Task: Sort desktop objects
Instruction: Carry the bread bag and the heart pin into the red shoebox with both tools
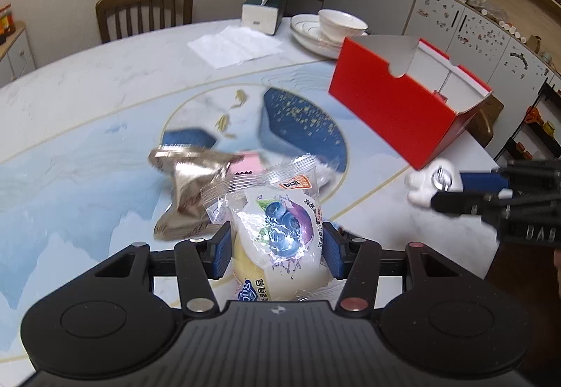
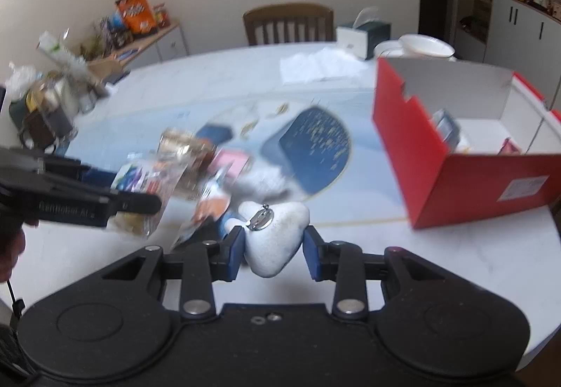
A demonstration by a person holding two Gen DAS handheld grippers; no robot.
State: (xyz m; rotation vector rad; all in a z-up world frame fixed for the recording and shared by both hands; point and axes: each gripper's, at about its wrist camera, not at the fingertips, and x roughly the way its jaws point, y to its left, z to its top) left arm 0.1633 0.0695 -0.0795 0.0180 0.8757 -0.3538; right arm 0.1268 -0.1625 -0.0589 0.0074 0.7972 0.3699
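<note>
Item 1: blueberry snack packet (image 1: 280, 232), clear wrapper with a pale cake inside. Clamped between the blue pads of the left tongs (image 1: 278, 252), which stand partly closed on its sides; it appears lifted clear of the table (image 1: 87, 99), though contact below is hidden.

Item 2: white plush badge (image 2: 277, 236) with a metal pin on its back. Held in the right tongs (image 2: 273, 253), narrowly set, the pads pressing its lower part while the upper lobes stand free.

Item 3: loose pile at 12 o'clock from the left tongs, on the table: gold foil packet (image 1: 186, 183), pink packet (image 1: 245, 164), further wrappers too blurred to name.

Item 4: red box (image 1: 399, 113), open-topped, at 1 to 2 o'clock from either tongs, near the table edge; a few items lie inside, details unclear. Judged the sorting destination.

Item 5: background at 12 o'clock: tissue box (image 1: 261, 13), stacked plates with bowl (image 1: 336, 27), paper sheet (image 1: 235, 45), wooden chair (image 1: 145, 9).

Risks, as judgement:
- The packet's slick film could slide through the pads if the tongs tilt during carry.
- The plush is gripped low and is soft; it could squirm out or hang on its pin.
- Both tongs heading for one box could collide over the opening or knock its wall.
- The box, near the edge, could be shoved off by a hard nudge.
</note>
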